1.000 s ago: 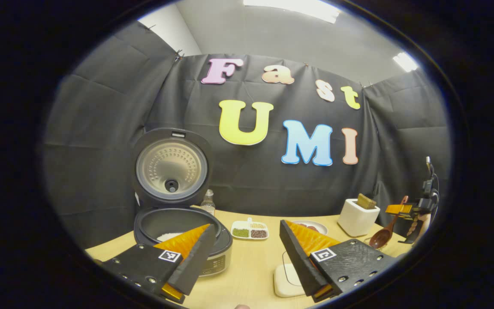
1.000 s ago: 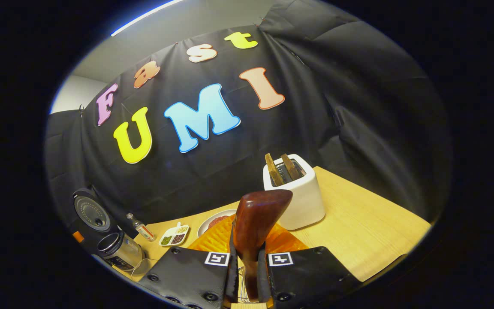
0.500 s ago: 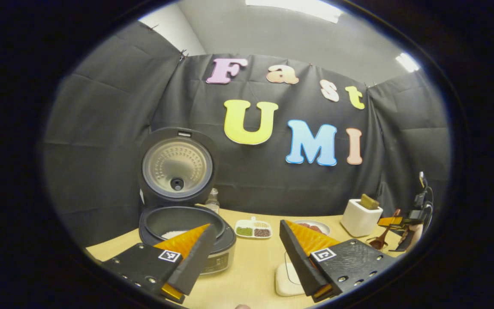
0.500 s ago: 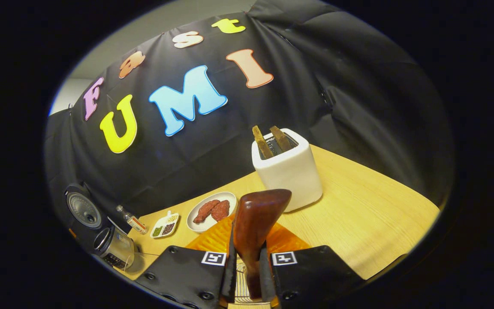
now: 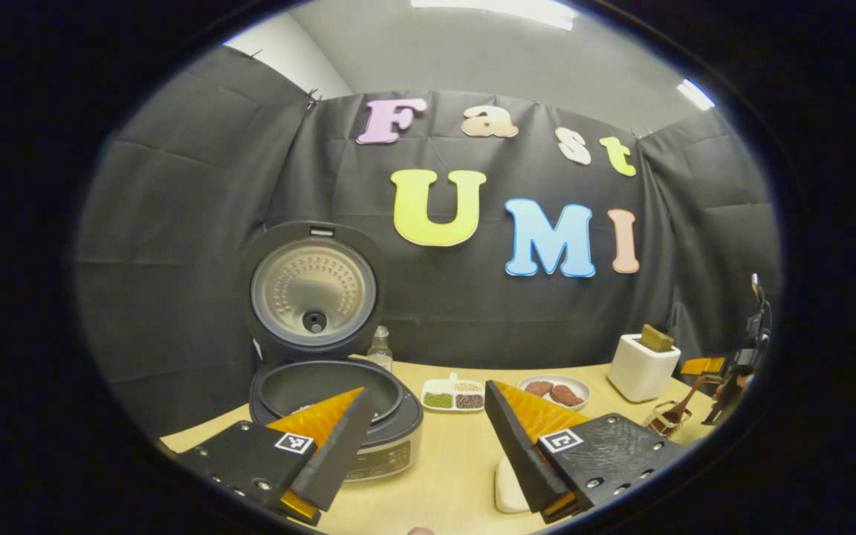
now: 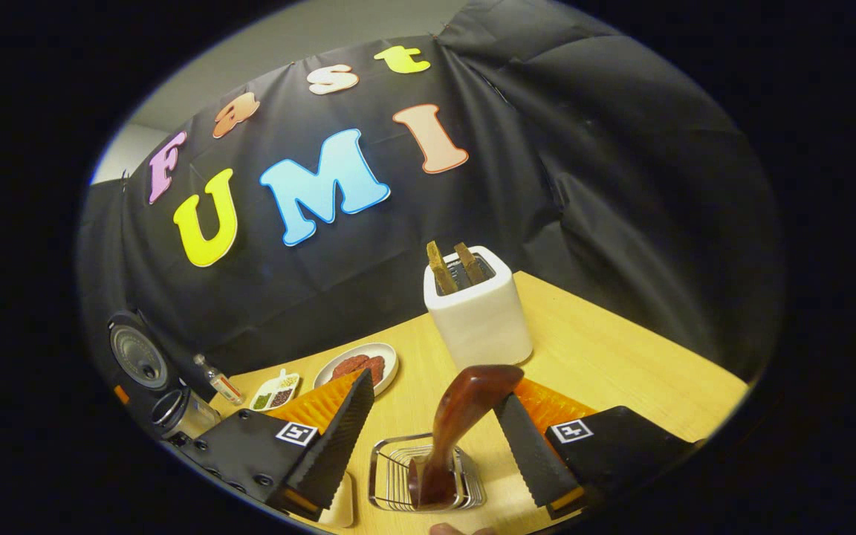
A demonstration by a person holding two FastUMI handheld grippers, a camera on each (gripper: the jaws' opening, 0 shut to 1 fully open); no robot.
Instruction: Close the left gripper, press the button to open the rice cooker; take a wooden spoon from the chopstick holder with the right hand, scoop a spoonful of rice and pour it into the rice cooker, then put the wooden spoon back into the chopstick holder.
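Observation:
The rice cooker (image 5: 368,438) stands open at the left, its lid (image 5: 314,286) upright over the dark pot. My left gripper (image 5: 424,397) hovers open and empty in front of it. Far right in the left gripper view, the right gripper (image 5: 725,368) is above the wire chopstick holder (image 5: 666,420). In the right gripper view the wooden spoon (image 6: 465,397) stands tilted in the wire holder (image 6: 391,475). My right gripper (image 6: 434,390) is open, one finger on each side of the spoon and neither touching it. The cooker (image 6: 168,409) sits far left.
A white toaster (image 6: 480,319) with two slices stands behind the holder. A plate of meat (image 6: 357,365), a divided dish of beans (image 6: 274,390) and a small bottle (image 6: 216,383) line the back of the wooden table (image 6: 621,364). A flat white object (image 5: 506,487) lies near my left gripper.
My right gripper has lowered the spoon into the wire holder, opened and let it go. My left gripper stays open and has drifted slightly.

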